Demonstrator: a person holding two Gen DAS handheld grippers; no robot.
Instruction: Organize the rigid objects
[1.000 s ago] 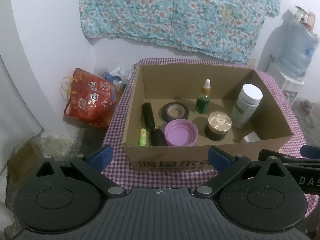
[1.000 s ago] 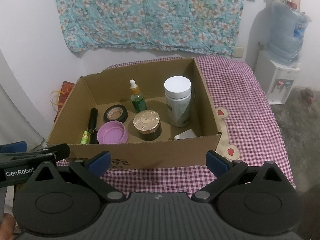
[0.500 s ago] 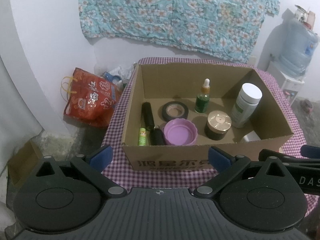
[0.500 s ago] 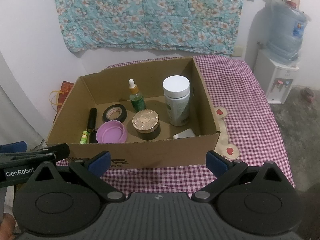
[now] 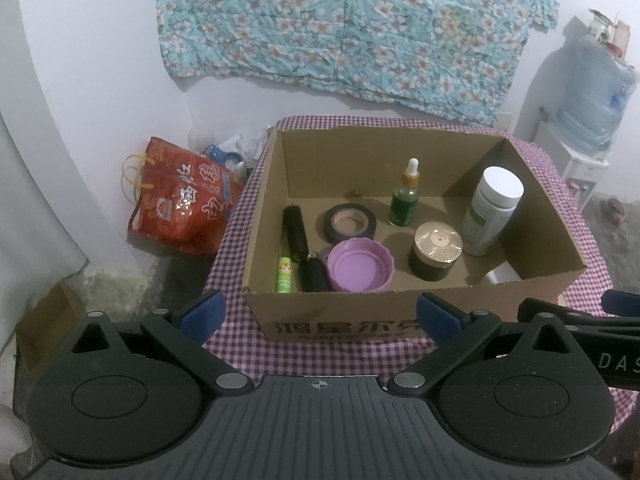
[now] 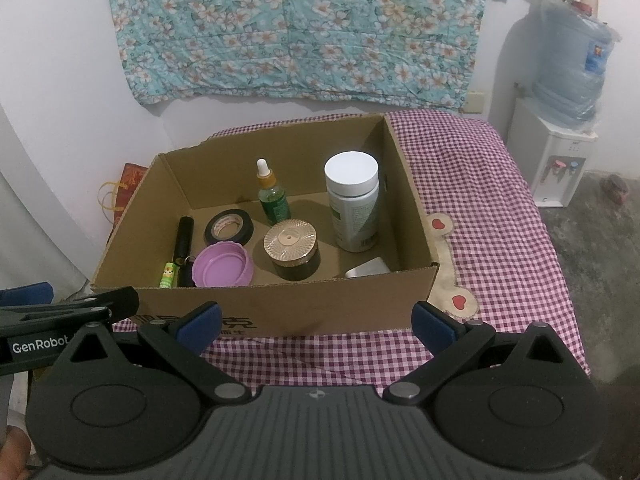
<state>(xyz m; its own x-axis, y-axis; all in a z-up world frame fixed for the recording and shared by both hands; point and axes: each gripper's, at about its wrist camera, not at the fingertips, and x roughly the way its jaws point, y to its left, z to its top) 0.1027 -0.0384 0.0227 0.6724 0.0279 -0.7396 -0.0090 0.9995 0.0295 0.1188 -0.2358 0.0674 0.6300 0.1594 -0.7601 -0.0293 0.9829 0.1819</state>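
While I hold both short of the box:
Left gripper (image 5: 319, 312): my fingers wide, empty.
Right gripper (image 6: 316, 322): wide, empty.
Cardboard box (image 6: 280, 308): on checked cloth (image 6: 480, 200).
White bottle (image 6: 354, 204): upright inside, right.
Purple lid (image 6: 222, 266): inside, front.

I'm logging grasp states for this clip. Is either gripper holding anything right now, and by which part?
Nothing is held. The left gripper and the right gripper are both open and empty, short of the cardboard box.

A brown cardboard box (image 6: 280, 308) sits on purple-and-white checked cloth (image 6: 492, 216) (red hearts at its beige edge), holding a lilac lid (image 6: 222, 267), green dropper bottle (image 6: 273, 204), black tape roll (image 6: 229, 225), and white-capped bottle (image 6: 353, 200).
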